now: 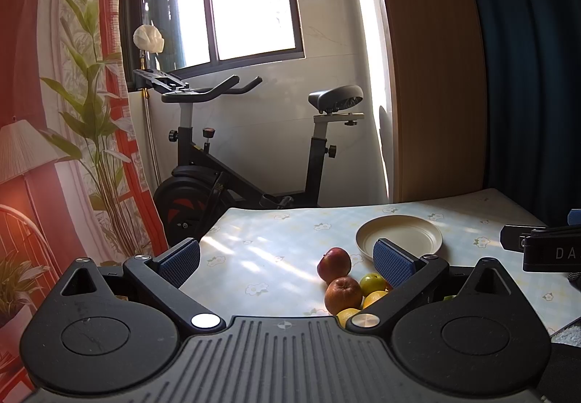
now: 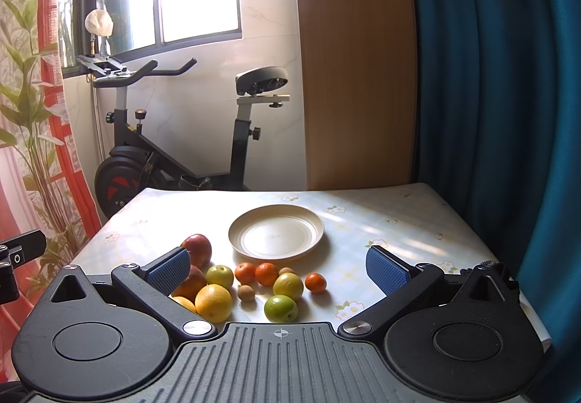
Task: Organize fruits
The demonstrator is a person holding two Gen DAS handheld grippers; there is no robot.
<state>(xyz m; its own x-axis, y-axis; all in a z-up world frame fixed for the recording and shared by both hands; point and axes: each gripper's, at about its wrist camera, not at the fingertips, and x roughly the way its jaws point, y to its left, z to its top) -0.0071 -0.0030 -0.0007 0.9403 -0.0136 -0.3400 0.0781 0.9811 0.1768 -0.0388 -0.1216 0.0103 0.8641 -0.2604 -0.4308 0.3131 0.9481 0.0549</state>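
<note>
Left hand-held gripper (image 1: 287, 259): wide open, nothing between its blue pads, held above the near left part of the table.
Right hand-held gripper (image 2: 279, 266): wide open and empty, held over the near edge of the table, facing the fruit.
Table (image 2: 381, 217): covered with a pale checked cloth with small flowers; it carries the plate and all the fruit.
Plate (image 2: 276, 232): cream, round, empty, lying beyond the fruit toward the far side.
Fruit: loose on the cloth in a cluster near the plate, none on it.
Red apples: one (image 2: 198, 248) at the far left of the cluster, a second (image 2: 190, 283) just nearer, partly behind the right gripper's left finger.
Oranges: a large yellow-orange one (image 2: 213, 302) at the near left; three small ones (image 2: 267, 273) toward the plate and the right.
Green fruits: one (image 2: 280, 308) nearest, two yellower ones (image 2: 288, 286) behind it.
Small brown fruit (image 2: 246, 293): in the middle of the cluster.
Exercise bike (image 2: 174, 134): beyond the table, under the window.
Blue curtain (image 2: 490, 76): on the right.
</note>
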